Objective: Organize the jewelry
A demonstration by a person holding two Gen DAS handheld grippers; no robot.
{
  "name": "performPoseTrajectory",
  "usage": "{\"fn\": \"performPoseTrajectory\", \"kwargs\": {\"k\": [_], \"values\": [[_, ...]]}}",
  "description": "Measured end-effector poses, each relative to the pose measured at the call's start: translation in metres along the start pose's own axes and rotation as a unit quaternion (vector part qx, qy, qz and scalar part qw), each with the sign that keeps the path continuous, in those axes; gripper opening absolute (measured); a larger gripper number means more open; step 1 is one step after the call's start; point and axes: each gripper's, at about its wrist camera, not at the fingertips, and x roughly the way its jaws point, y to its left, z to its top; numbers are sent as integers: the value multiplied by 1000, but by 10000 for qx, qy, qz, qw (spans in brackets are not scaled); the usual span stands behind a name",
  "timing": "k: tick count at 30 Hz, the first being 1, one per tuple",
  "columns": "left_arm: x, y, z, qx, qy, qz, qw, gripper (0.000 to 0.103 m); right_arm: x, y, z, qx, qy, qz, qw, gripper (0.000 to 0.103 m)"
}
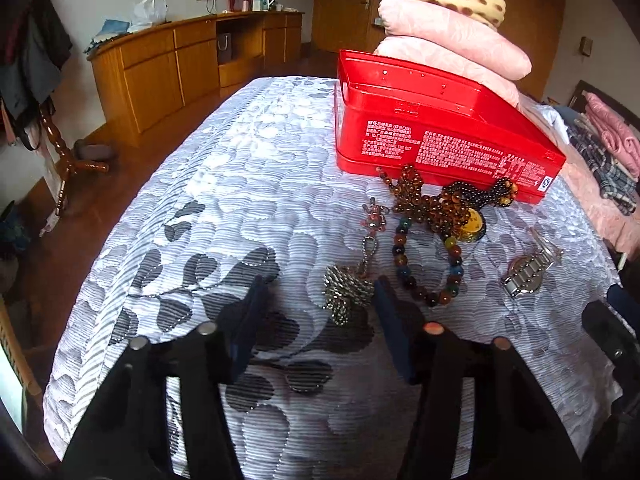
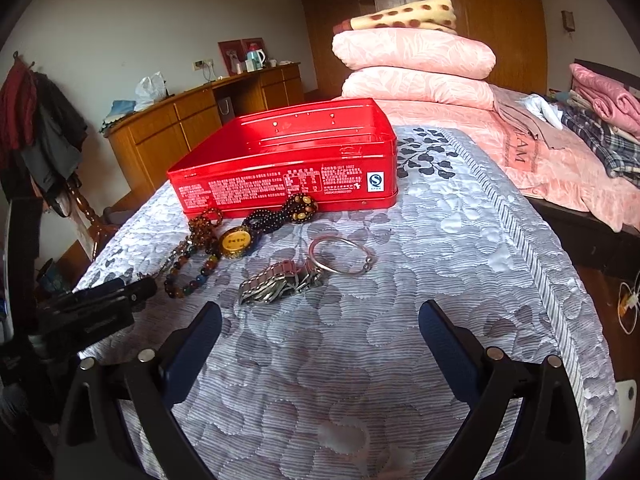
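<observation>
Left gripper [image 1: 320, 292]: pitched downward, jaws partly apart, dark blue pads [image 1: 252, 312] not pressing anything. Right gripper [image 2: 320, 316]: angled downward, jaws spread wide, nothing between its blue pads [image 2: 440, 332].

Red tin [image 2: 288, 168], white print on side, at 12 o'clock. Bedspread [image 1: 224, 184] pale lilac-grey, dark grey leaf pattern. Amber-brown bead strand [image 1: 416, 196] at tin's front; black bead strand [image 2: 276, 212] beside it; yellow-gold pendant [image 2: 235, 243]. Multicolour bead bracelet [image 1: 430, 264]: brown, green, blue, orange. Silver watch [image 2: 276, 284] at 3 o'clock. Pink quilts [image 2: 416, 68], cream brown-spotted blanket [image 2: 408, 14] at 1 o'clock.
</observation>
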Motion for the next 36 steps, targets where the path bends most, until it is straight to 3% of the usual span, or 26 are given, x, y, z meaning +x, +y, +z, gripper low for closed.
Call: {"fn": "performPoseTrajectory", "kwargs": {"k": [5, 13, 16, 24, 28, 36], "values": [[-2, -2, 0, 13, -54, 21, 10000, 26, 3, 4, 0, 131, 29, 35, 9999, 97], [-8, 3, -1, -143, -208, -218, 9994, 19, 2, 8, 1, 57, 31, 95, 9999, 97], [-15, 8, -2, -311, -377, -431, 9979, 7, 6, 2, 5, 171, 136, 55, 9997, 97], [-10, 8, 2, -296, -261, -489, 9980, 8, 21, -10, 16, 353, 364, -60, 9987, 97], [-3, 4, 3, -150, -63, -374, 9992, 17, 29, -13, 20, 388, 424, -118, 9983, 97], [2, 3, 6, -142, 21, -386, 9992, 17, 45, -23, 34, 559, 535, -129, 9969, 95]]}}
